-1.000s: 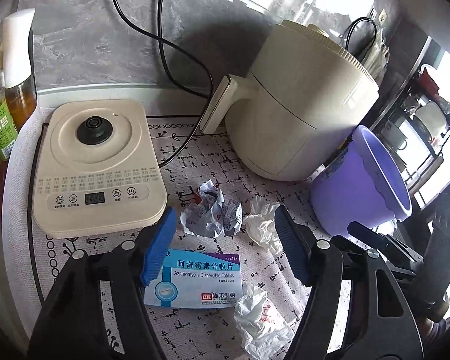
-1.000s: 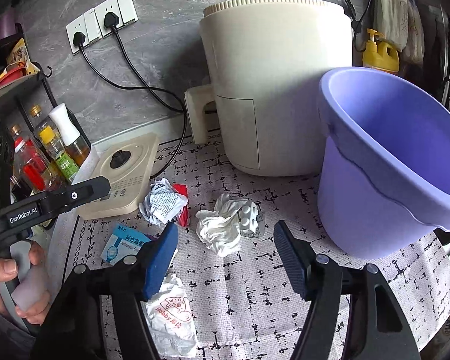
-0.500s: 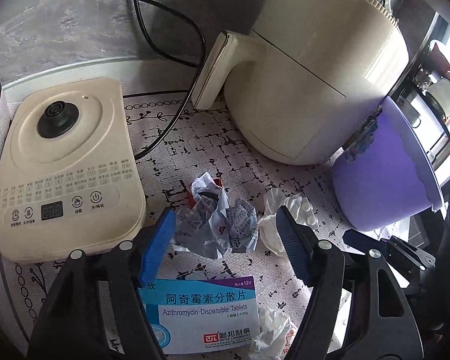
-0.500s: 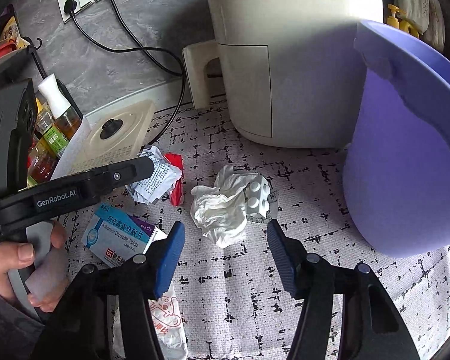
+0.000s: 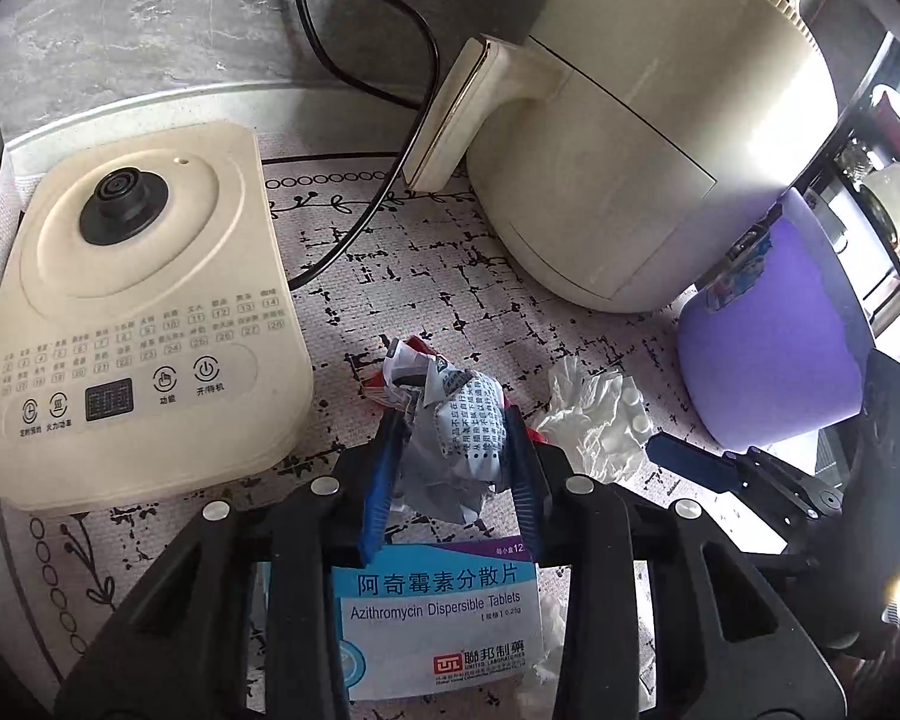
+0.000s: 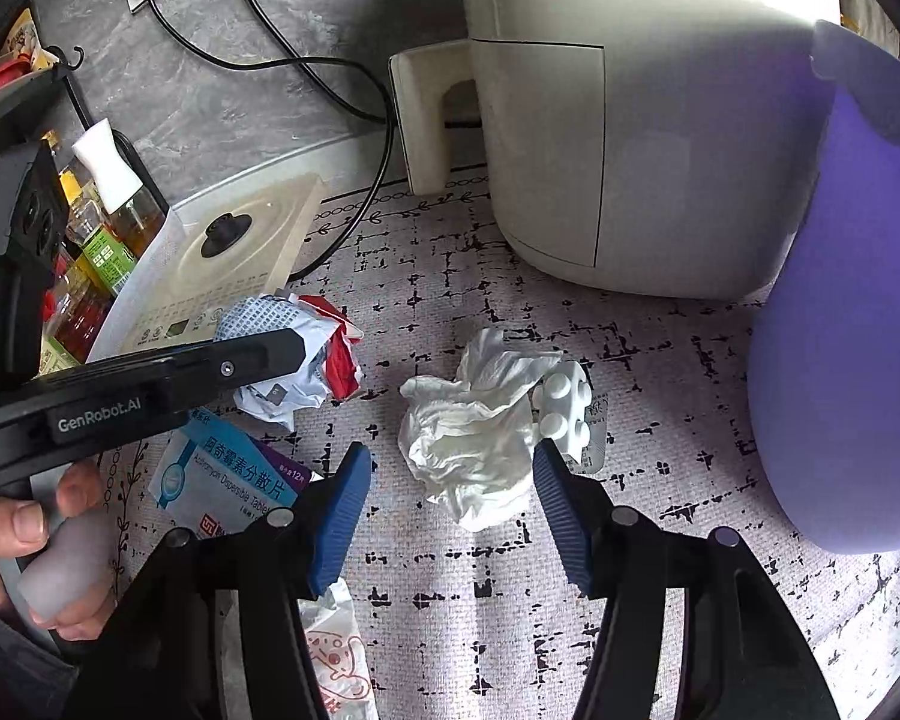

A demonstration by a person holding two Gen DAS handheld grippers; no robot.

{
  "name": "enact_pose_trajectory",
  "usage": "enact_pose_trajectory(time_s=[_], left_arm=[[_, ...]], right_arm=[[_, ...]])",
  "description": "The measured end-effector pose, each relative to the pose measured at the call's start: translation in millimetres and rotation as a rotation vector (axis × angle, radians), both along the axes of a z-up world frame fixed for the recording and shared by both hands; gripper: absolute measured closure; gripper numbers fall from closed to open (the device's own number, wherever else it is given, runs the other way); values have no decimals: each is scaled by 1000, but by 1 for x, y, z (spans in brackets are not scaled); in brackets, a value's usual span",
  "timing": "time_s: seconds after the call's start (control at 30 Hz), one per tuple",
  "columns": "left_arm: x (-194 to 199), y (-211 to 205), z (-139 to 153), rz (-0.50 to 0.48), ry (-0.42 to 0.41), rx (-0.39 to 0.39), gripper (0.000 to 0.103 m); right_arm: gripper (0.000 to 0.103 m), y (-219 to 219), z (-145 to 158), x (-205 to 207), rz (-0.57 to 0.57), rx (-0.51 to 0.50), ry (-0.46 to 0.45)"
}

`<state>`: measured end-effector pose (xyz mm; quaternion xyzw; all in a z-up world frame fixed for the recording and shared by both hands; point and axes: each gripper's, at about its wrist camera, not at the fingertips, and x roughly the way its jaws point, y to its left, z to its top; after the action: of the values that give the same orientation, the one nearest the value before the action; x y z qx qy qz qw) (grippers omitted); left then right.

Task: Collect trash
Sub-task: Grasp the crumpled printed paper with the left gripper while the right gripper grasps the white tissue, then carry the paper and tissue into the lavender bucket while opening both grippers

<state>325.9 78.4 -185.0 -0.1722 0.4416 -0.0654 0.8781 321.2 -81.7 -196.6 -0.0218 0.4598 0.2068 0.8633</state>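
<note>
The crumpled printed paper (image 5: pixel 450 438) lies on the tabletop (image 6: pixel 660 360), pinched by the left tongs (image 5: pixel 453 468). The right tongs (image 6: pixel 450 510) are spread just before a white tissue (image 6: pixel 468 438). The purple bucket's (image 6: pixel 852 330) inside is hidden.

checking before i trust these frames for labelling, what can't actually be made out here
- Inside of the purple bucket: both views show only its outer wall, so its contents are unknown.
- Medicine box: in the left wrist view the left hand-held gripper, shut on the crumpled leaflet, covers its top edge.
- Printed wrapper: cut off by the right wrist view's bottom edge and by the open right hand-held gripper.
</note>
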Motion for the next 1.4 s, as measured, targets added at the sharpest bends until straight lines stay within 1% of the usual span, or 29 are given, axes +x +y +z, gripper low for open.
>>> enact_pose_trajectory(time_s=[0.03,0.1,0.13,0.17,0.2,0.23,0.27,0.4,0.6,0.83,0.93,1.2,1.4], left_arm=[[-3,1,3,3,-5,-2,69],[-7,4,7,12,-12,2,69],[-9,6,10,17,-15,2,69],[-12,8,12,23,-17,1,69],[-14,9,14,27,-20,2,69],[-17,11,16,30,-22,4,69],[-19,12,18,32,-25,5,69],[-28,16,25,32,-33,-5,68],[-49,14,23,45,-6,25,68],[-79,12,12,94,49,30,67],[-90,12,14,118,49,27,67],[-113,6,47,181,-25,49,67],[-119,-6,78,202,-84,72,67]], right_arm=[[48,2,-1,1,1,-1,5],[54,3,-6,3,4,-6,19],[61,4,-9,5,7,-15,30],[76,5,-13,6,11,-22,47],[85,6,-17,8,17,-23,73],[90,6,-19,9,24,-9,95],[94,6,-18,8,31,-3,97],[95,11,-4,-1,79,12,58],[95,8,16,-20,97,44,12],[94,-4,28,-49,121,51,-9],[94,-9,34,-56,123,55,-22],[94,-21,72,-68,165,92,-99],[94,-35,106,-75,200,136,-156]])
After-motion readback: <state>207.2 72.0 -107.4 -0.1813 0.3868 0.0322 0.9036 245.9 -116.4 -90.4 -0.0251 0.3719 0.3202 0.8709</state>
